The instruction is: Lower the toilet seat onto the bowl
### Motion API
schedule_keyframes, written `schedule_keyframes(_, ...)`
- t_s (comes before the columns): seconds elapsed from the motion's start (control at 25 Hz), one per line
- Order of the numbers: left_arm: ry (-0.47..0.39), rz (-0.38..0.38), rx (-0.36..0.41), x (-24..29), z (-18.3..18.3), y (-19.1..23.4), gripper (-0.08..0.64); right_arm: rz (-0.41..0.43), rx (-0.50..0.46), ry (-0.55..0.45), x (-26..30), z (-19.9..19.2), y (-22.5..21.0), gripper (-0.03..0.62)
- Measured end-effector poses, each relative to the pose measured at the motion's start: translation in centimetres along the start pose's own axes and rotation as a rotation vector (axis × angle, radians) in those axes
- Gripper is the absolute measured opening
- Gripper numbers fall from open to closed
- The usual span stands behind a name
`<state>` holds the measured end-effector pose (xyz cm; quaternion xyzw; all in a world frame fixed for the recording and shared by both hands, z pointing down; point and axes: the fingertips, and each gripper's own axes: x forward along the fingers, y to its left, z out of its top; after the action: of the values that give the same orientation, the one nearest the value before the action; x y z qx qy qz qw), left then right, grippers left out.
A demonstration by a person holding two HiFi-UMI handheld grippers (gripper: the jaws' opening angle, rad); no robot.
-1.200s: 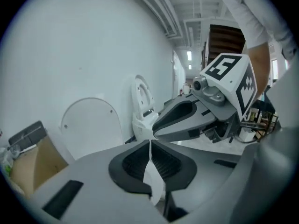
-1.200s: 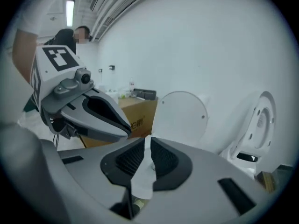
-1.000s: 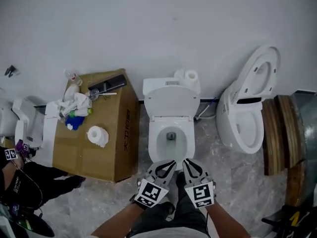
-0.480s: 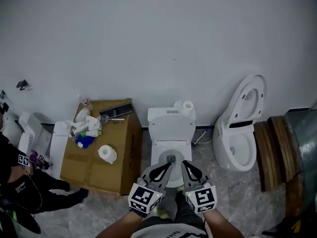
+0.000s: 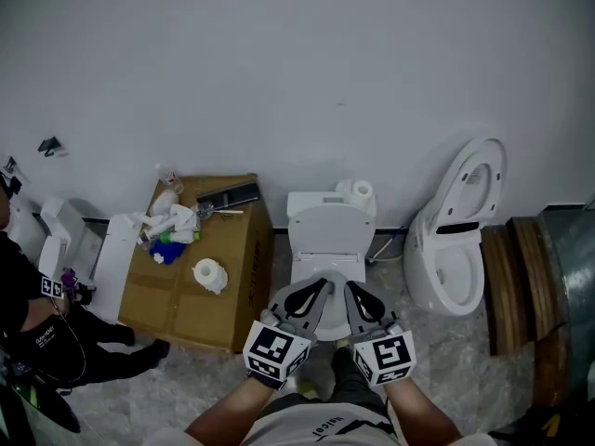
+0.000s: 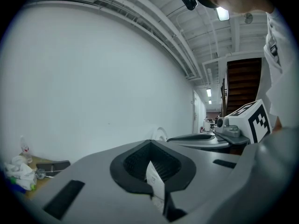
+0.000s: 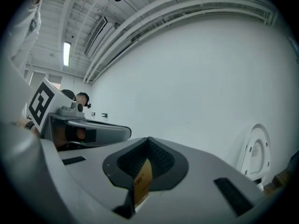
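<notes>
Here, with the grey two-jaw left gripper (image 5: pixel 319 289) and right gripper (image 5: pixel 352 292) both hovering pinched shut and empty at the front of the white ceramic toilet bowl (image 5: pixel 332 317), the white plastic toilet seat (image 5: pixel 332 231) beyond is standing upright, so a closed-jaw nudge is risking it slamming down.

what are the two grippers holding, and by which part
Nothing: the left gripper and right gripper are both shut and empty, near the toilet.

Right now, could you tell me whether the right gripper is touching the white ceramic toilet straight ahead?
Apart. The right gripper view shows the right gripper shut, its tips in open air before the white wall, off the white ceramic toilet.
</notes>
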<state>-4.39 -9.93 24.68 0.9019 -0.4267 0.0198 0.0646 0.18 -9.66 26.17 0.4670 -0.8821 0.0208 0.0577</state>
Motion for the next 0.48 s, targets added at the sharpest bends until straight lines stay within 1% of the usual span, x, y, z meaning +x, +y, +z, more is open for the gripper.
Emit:
schedule_keyframes(0.28,-0.008,-0.001,-0.003,-0.1,-0.6,-0.2,0.009,-0.012,0.003,0.017,-0.3,-0.9,-0.1,0.015)
schedule_keyframes(0.48,0.000,0.004,0.011,-0.1,-1.0,-0.2,0.009,-0.015,-0.009,0.018,-0.1,-1.1,-0.2,0.015)
